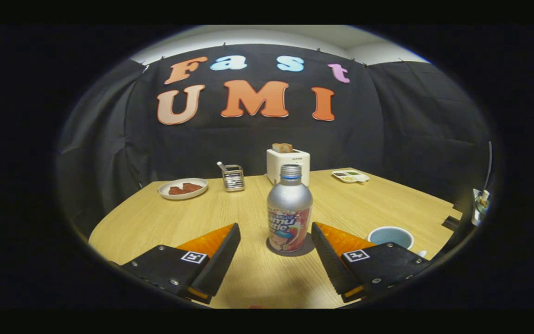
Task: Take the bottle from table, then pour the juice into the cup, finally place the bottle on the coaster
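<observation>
A silver metal bottle [289, 211] with a blue-ringed neck and a printed label stands upright on a dark round coaster [291, 251] on the wooden surface [155, 222], just ahead of the gripper [276, 253], whose fingers are spread wide and touch nothing. The bottle looks rigid and smooth, likely slippery and weighted by juice, so its straight labelled body seems the safest hold, below the tapering shoulder. The gripper is level and pointed at the bottle; a cup [391, 236] sits just beyond its right finger.
</observation>
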Demonstrator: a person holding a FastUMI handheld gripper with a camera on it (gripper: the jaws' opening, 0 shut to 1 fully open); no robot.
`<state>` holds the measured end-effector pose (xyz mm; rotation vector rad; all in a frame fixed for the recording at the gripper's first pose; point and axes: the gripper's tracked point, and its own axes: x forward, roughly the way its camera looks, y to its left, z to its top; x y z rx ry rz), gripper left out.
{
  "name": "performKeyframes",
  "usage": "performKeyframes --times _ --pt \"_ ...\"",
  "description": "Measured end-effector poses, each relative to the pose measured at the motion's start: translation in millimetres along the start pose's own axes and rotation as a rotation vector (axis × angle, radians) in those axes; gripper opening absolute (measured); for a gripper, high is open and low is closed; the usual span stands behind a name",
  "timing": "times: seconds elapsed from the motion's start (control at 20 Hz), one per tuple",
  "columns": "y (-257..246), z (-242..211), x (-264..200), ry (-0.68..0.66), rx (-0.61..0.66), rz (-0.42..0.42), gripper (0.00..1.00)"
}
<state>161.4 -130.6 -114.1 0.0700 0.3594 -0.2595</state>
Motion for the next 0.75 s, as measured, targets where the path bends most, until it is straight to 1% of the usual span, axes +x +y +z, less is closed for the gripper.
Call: performKeyframes --times 0.1,0.2,0.25,0.3,0.6,0.75 --pt "17.2 14.3 -20.4 -0.028 -0.015 0.036 0.91" --pt "40.0 27.2 -38.3 -0.049 -0.018 0.09 0.91" --pt "51.1 34.0 -47.1 -0.065 -0.014 0.117 0.93" --pt "60.6 40.3 -56.7 -0.08 -0.009 0.139 0.97" --pt "114.2 67.6 -103.6 -0.158 -0.005 0.253 0.97" --pt "132.8 72.1 -119.9 -0.176 0.011 0.301 0.97"
